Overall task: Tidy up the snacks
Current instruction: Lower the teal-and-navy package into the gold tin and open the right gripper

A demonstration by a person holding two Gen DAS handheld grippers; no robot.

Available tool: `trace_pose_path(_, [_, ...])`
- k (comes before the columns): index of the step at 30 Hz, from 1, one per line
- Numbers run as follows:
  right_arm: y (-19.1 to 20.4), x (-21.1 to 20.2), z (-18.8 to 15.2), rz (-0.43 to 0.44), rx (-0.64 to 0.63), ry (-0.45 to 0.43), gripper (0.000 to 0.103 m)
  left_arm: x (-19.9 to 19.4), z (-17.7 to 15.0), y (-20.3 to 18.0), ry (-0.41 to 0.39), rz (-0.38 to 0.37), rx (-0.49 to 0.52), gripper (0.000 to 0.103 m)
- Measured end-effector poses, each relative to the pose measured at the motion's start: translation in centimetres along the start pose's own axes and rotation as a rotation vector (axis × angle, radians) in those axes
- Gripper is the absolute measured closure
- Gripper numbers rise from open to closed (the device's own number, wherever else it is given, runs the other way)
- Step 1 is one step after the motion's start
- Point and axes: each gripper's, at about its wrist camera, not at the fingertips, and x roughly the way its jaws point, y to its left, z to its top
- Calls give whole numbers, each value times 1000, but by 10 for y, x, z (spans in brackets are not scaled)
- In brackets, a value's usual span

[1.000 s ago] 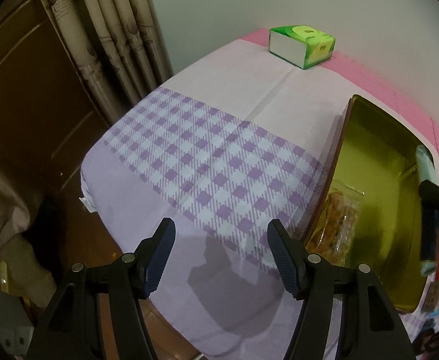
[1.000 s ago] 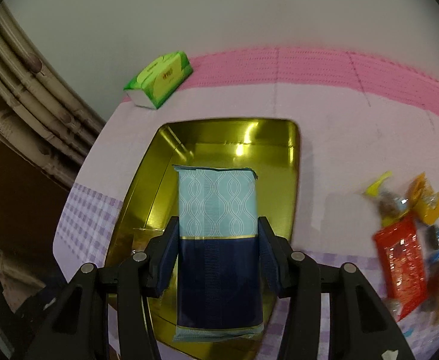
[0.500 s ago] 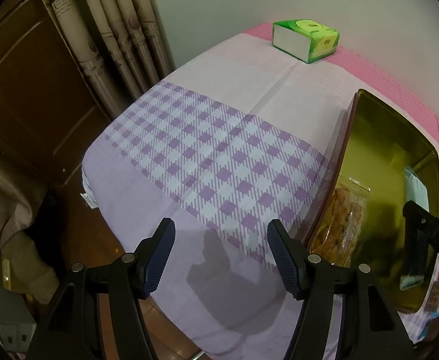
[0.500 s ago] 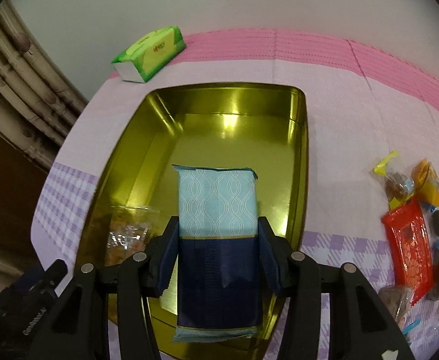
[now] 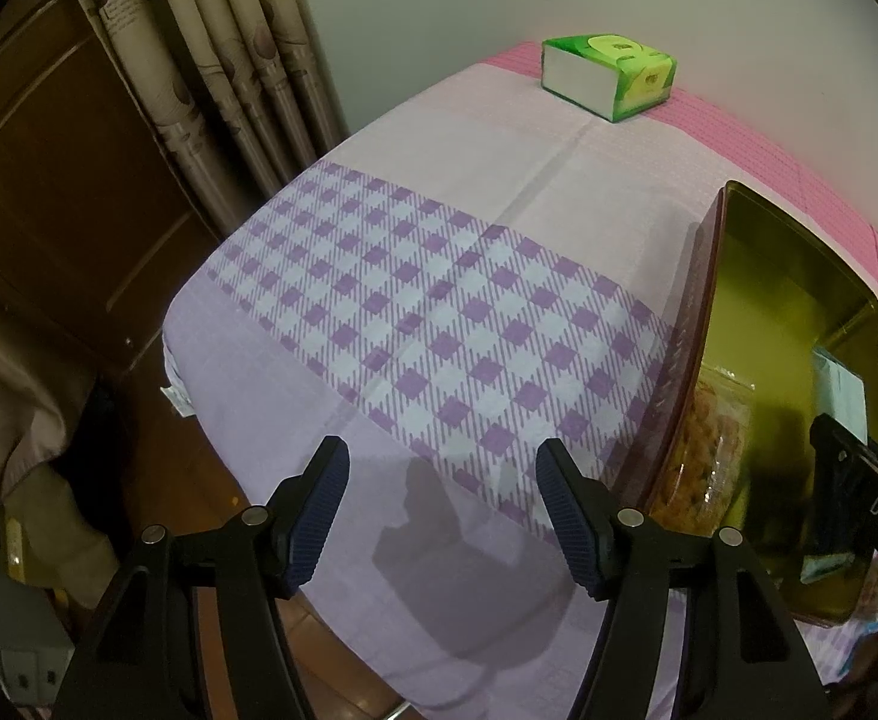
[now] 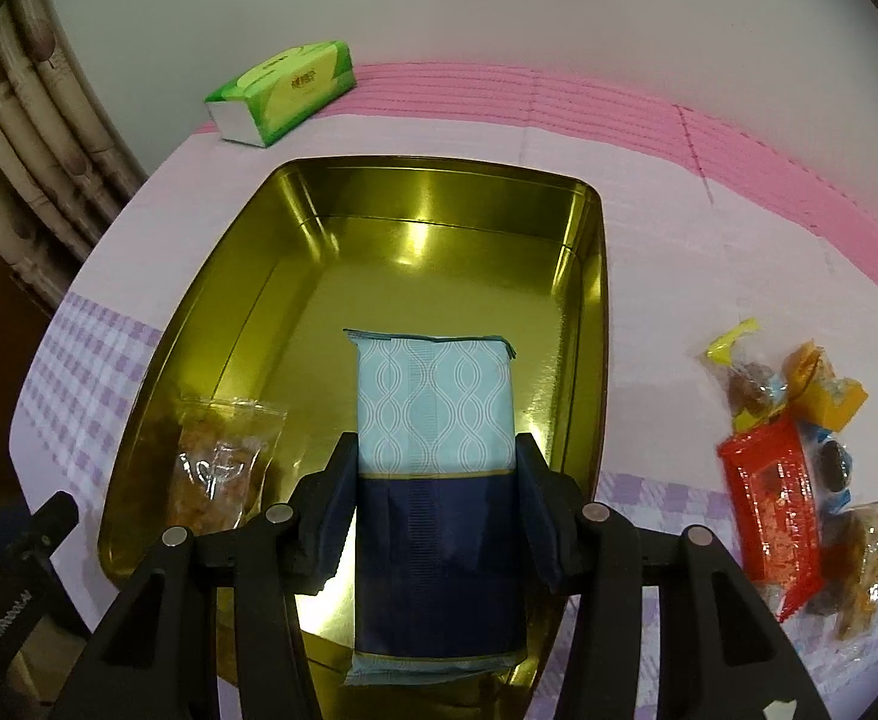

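R gripper [image 6: 439, 504] is clamped on a blue snack pack [image 6: 436, 450], pads pressed on both long sides at the dark navy half; pale teal patterned half sticks out fwd. Pack is held over the near part of a gold tin tray [image 6: 589, 276], lengthwise, toward its right side. Whether pack touches the tray floor can't be told. L gripper [image 5: 442, 504] is seen w/ jaws apart, nothing between them, hung over the lilac near edge of the tablecloth [image 5: 439, 276], just left of the tray's maroon outer wall.

Inside tray, near-left corner, a clear bag of orange-brown snacks [image 6: 223, 456] is laid flat, beside the held pack. Rest of tray floor is bare and shiny.

To the right of tray, on the cloth, a loose pile of snacks is seen: red packet [image 6: 769, 492], yellow-wrapped pieces [image 6: 823, 390], a clear bag w/ brownish bits [image 6: 865, 564]; all outside tray, well apart from it.

Farther back, a green tissue box [image 6: 286, 90] is set on the pink strip near the wall, beyond the tray's far-left corner. Curtains [image 5: 217, 48] are visible at far left.
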Motion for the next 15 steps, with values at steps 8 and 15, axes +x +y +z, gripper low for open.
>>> trace_pose_path(8, [0,0,1,6,-7,0,55,1,-1,-1,5,0,3,37])
trace_pose_path(15, [-1,-4,-1,20,-16,-7,55,0,-1,-4,3,0,19,37])
